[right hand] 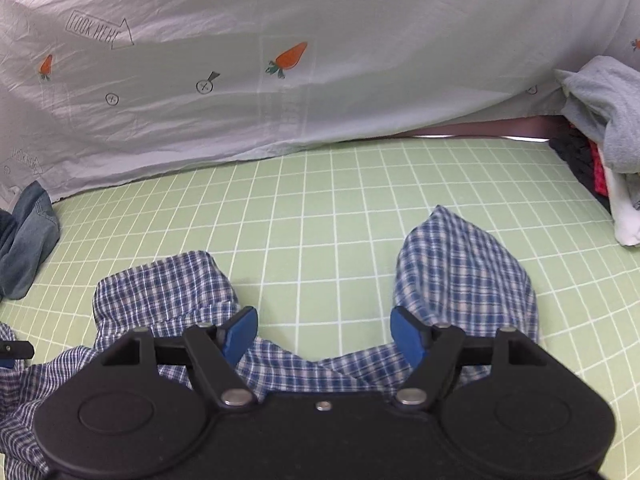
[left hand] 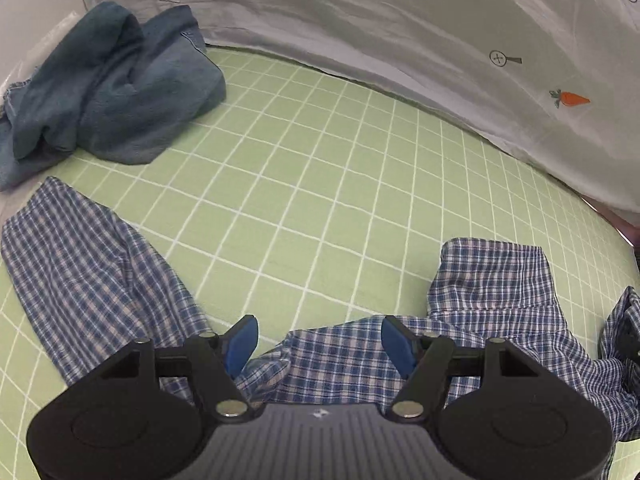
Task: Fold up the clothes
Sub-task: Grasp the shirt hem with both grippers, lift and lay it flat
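A blue and white checked shirt lies spread on the green gridded mat. One sleeve runs off to the left and the collar part bunches at the right. My left gripper hovers over the shirt's middle, jaws wide apart, with nothing pinched between the blue pads. In the right wrist view the same shirt lies under my right gripper, which is also open and empty. A sleeve rises to the right and the collar lies to the left.
A heap of blue denim clothes sits at the mat's far left, and its edge shows in the right wrist view. A white sheet with carrot prints hangs behind the mat. A pile of grey, red and white clothes lies at the far right.
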### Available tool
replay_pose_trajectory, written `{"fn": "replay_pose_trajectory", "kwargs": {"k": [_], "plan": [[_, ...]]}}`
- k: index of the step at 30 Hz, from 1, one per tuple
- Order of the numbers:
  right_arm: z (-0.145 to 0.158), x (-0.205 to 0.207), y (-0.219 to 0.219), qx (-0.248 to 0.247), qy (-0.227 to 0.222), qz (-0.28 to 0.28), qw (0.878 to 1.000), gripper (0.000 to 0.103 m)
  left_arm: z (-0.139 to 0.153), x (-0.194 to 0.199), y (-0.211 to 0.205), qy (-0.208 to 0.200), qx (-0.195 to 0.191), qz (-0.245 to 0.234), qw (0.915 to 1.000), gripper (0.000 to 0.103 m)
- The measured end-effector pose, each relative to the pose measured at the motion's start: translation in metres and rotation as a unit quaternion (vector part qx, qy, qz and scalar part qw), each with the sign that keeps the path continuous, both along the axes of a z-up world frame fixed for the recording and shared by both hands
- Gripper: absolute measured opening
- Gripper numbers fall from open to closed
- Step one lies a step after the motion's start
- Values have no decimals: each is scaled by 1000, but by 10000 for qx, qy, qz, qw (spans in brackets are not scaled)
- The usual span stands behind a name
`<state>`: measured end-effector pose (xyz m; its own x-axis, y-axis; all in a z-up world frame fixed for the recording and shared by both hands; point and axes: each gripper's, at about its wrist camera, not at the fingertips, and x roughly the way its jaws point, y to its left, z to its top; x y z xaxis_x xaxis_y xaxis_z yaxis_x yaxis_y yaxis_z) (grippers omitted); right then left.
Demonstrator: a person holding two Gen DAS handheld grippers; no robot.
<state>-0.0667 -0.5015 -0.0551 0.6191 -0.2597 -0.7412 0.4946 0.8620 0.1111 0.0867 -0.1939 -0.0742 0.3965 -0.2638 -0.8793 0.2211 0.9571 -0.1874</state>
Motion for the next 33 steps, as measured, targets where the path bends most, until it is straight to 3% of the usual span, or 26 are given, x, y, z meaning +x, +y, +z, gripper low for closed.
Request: {"fn": "replay_pose_trajectory", "kwargs": {"k": [15,17,18,19,20,21,23,28,33], "plan": [[-42,64,14,771,600,729,9925,74,-36,37,-72,684,-548,-1045,9907,66],[-45,70,16,861,630,837,9908,72,-39,41,-79,736,-591,-1128,9891,59],[-47,73,16,906,645,890,9898,65,-40,43,-81,742,-603,-1157,9887,45],[-49,76,17,952,657,948,9888,48,-41,46,-83,749,-615,-1185,9882,23],[-50,78,17,1004,661,1018,9875,34,-42,48,-86,755,-628,-1213,9877,14],[-51,81,17,1033,667,1087,9864,30,-43,50,-88,741,-644,-1242,9874,9],[-52,87,17,933,680,1345,9842,12,-40,57,-94,612,-694,-1306,9871,5],[-39,115,6,676,438,1608,9837,8,-10,96,-128,-42,-726,-1421,9872,5],[-2,175,-29,277,-373,1412,9889,7,32,160,-172,-983,-877,-1440,9808,5]]}}
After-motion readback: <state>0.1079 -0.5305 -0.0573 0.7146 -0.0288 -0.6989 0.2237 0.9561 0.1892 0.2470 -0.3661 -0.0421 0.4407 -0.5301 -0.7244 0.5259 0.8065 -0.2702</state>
